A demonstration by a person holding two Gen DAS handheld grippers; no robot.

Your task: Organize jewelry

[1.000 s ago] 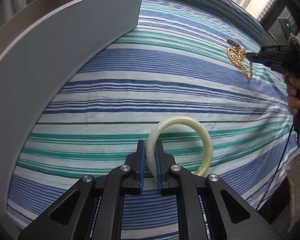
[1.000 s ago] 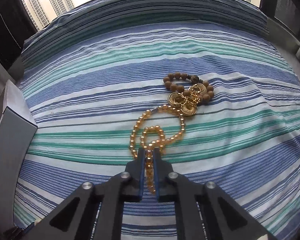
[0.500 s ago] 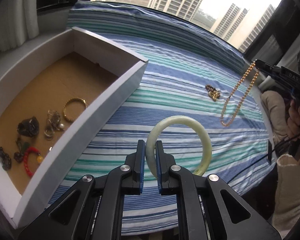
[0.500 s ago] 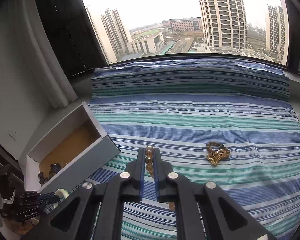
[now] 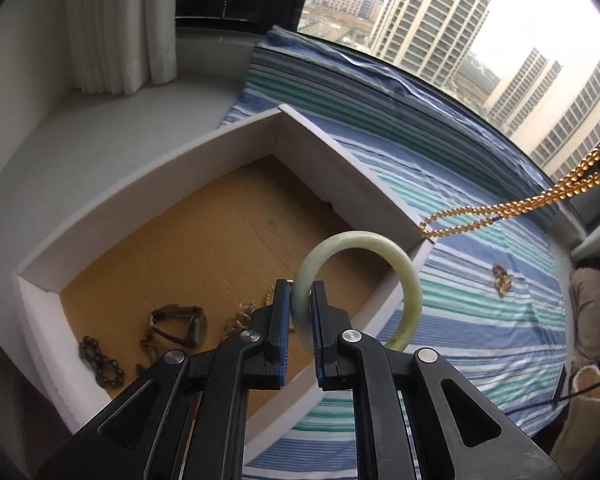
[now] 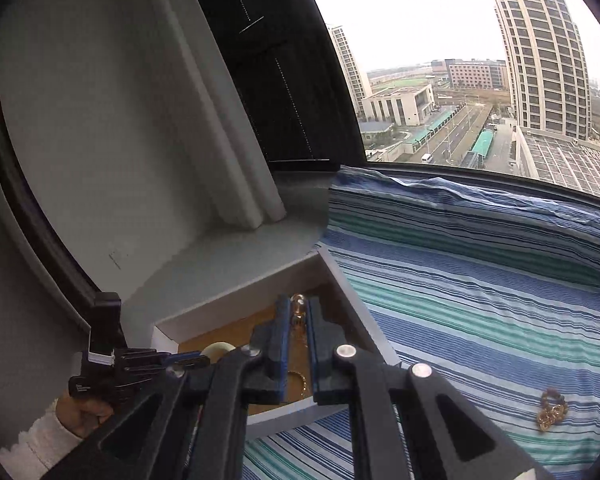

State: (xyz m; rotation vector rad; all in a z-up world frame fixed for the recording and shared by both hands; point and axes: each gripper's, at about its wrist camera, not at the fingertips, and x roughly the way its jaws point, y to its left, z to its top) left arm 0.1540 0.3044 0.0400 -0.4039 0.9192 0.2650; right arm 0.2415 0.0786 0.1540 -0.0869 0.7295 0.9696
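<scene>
My left gripper [image 5: 300, 300] is shut on a pale green jade bangle [image 5: 400, 268] and holds it in the air over the near right wall of the white box [image 5: 140, 184]. The box has a brown cardboard floor with a watch [image 5: 180, 324], a dark bead bracelet [image 5: 100, 360] and other pieces. My right gripper [image 6: 299, 312] is shut on an amber bead necklace [image 6: 298, 306]. The necklace hangs in the air at the right of the left wrist view [image 5: 512, 208]. The box [image 6: 236, 304] lies below it.
A small heap of brown beads and gold pieces [image 5: 502, 280] lies on the blue, green and white striped cloth [image 5: 480, 340]; it also shows in the right wrist view [image 6: 552, 412]. White curtains [image 5: 116, 28] and a grey ledge stand behind the box. A window is beyond.
Both grippers lifted off the cloth and swung left toward the box, each carrying its piece. The bangle went from the cloth to above the box wall; the necklace now hangs free.
</scene>
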